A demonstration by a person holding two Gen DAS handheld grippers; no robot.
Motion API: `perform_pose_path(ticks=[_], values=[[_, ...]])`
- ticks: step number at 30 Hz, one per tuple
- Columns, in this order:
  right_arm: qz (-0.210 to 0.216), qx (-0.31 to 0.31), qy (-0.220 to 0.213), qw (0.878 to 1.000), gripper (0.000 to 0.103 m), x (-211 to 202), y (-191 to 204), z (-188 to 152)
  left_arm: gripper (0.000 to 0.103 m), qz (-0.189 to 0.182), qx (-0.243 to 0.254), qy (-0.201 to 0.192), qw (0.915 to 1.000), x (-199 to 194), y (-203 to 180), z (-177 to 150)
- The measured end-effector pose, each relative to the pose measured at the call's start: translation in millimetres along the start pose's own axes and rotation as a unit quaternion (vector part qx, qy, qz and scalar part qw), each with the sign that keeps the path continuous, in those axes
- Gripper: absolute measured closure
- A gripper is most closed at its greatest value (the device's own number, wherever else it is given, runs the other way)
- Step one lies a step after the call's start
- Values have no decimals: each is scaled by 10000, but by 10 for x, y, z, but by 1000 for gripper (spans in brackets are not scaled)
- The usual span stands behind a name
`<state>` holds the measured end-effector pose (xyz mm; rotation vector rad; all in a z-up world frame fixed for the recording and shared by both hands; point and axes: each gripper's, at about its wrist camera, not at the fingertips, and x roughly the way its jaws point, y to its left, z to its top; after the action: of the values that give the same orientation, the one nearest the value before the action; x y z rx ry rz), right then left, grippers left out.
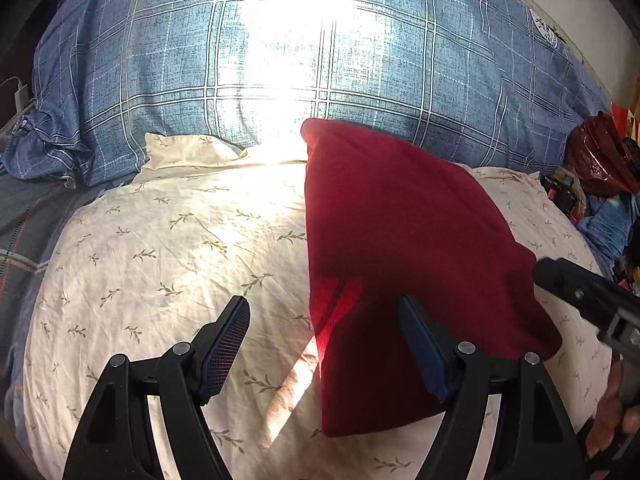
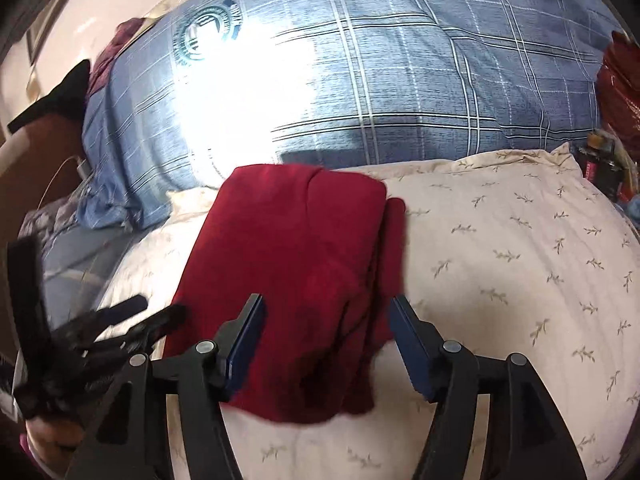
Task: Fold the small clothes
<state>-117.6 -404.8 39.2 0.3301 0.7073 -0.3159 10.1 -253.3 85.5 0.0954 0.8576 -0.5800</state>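
In the left wrist view, the dark red garment [image 1: 404,248] lay folded into a long, narrow block on the cream pillow [image 1: 168,248] printed with small leafy sprigs, its far corner reaching toward the blue plaid duvet [image 1: 360,52] behind. The cloth looked soft and thick, with a smooth top face, a straight left edge and a shadowed crease near its close end. The left tongs [image 1: 324,340] stood spread wide and grasped nothing; one blue pad sat over the bare pillow, the other over the garment's near end. The right tongs [image 1: 592,300] showed only as a black piece at the right border, so their state could not be told there. In the right wrist view, the same garment [image 2: 296,276] appeared as a stacked fold, an upper layer lying over a slightly wider lower one whose edge peeked out along the right side. It lay on the pillow [image 2: 520,264], just before the duvet [image 2: 400,80], which was washed out by glare. The right tongs [image 2: 326,344] were released, their fingers parted above the garment's near edge. The left tongs [image 2: 120,324] were blurred at the left.
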Motion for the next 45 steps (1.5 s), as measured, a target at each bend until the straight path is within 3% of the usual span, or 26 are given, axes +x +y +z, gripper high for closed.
perform_pose_path(ticks=[5,6,7,8,11,14,18,20,21,22,29,32,37,40,43,45], values=[[24,230,230,9995,40,292,-63,137,27,44,-38,-35,10000,-9,30,49],[35,157,339,9993,50,377,-44,159,27,50,-42,-17,10000,6,33,59],[-6,94,391,9992,75,408,-30,165,27,61,-46,2,10000,21,36,69],[-84,19,426,9991,80,444,-12,174,27,72,-50,17,10000,40,37,78],[-176,-112,254,9995,84,404,-15,153,26,67,-73,33,9999,86,55,73],[-366,-236,372,9984,84,518,-66,91,22,-17,-135,90,9999,166,73,72],[-131,-79,219,9996,78,393,-117,120,23,-105,-171,90,9998,189,102,110],[17,110,36,9999,52,356,-170,157,24,-191,-172,92,9996,200,121,141],[115,196,-70,9997,26,340,-212,161,24,-258,-195,110,9994,216,135,157],[186,291,-175,9993,16,338,-256,157,24,-343,-233,141,9990,238,154,174],[551,706,105,9959,17,630,-477,144,21,-993,-482,378,9932,524,295,263],[931,923,213,9911,15,781,-555,130,17,-1211,-578,495,9897,689,332,297],[1114,690,268,9910,17,898,-450,179,12,-1247,-594,574,9888,925,296,344],[1069,566,305,9922,24,942,-371,198,12,-1195,-568,538,9898,995,254,354],[1063,593,295,9921,33,932,-349,198,16,-1191,-539,503,9901,1002,213,351],[1027,600,274,9925,38,910,-328,202,31,-1271,-488,493,9895,970,185,344]])
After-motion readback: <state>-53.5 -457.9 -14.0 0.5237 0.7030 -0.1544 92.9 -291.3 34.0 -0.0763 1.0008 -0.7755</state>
